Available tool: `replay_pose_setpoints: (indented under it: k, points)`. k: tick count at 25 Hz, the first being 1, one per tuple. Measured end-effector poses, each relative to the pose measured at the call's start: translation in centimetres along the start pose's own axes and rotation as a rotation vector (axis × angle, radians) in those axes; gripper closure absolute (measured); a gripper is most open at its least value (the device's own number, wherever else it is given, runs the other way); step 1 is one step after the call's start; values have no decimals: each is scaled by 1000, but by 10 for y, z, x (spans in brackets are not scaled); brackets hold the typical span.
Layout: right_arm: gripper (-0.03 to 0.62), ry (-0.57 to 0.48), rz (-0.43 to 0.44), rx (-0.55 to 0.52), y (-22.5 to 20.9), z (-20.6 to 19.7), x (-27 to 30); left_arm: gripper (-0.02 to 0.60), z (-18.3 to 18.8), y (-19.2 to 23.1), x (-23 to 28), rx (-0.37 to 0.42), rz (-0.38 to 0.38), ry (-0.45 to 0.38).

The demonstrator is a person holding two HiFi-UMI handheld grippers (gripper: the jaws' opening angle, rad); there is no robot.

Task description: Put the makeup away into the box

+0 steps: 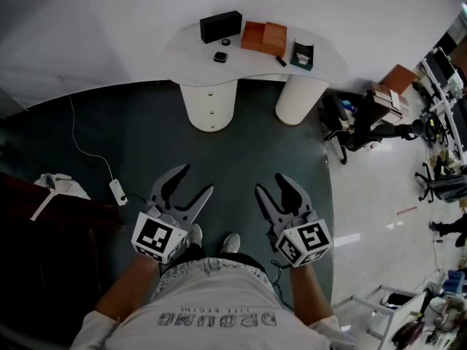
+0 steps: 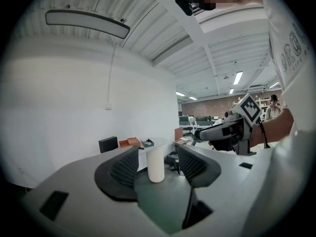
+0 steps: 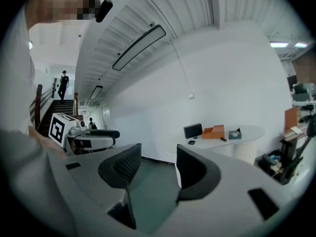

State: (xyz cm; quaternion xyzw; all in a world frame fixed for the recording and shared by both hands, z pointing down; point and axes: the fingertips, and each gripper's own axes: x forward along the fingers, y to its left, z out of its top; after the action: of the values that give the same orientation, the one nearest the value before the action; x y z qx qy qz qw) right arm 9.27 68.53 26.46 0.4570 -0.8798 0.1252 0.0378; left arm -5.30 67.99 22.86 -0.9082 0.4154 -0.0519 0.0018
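Far ahead stands a white curved table (image 1: pixel 182 55). On it are a black box (image 1: pixel 220 26), an open orange box (image 1: pixel 264 37), a dark teal box (image 1: pixel 303 53), a small black compact (image 1: pixel 220 57) and a black stick (image 1: pixel 281 60). My left gripper (image 1: pixel 195 179) and right gripper (image 1: pixel 270 184) hang side by side over the green floor, well short of the table, both open and empty. The left gripper view looks past its jaws (image 2: pixel 157 162) at the table's white leg (image 2: pixel 156 164). In the right gripper view the open jaws (image 3: pixel 158 169) frame bare floor, with the table (image 3: pixel 252 132) off to the right.
A black office chair (image 1: pixel 350 126) and cluttered desks stand right of the table. A white cable with a plug (image 1: pixel 117 190) lies on the floor at left, near dark furniture holding a white cloth (image 1: pixel 58 184). Stairs (image 3: pixel 44 107) rise far left in the right gripper view.
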Motion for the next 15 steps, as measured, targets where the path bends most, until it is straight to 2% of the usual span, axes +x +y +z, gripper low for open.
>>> replay_pose_setpoints:
  k: [15]
  points:
    - [350, 16, 31, 10, -39, -6, -16, 310, 1, -20, 29, -2, 54, 12]
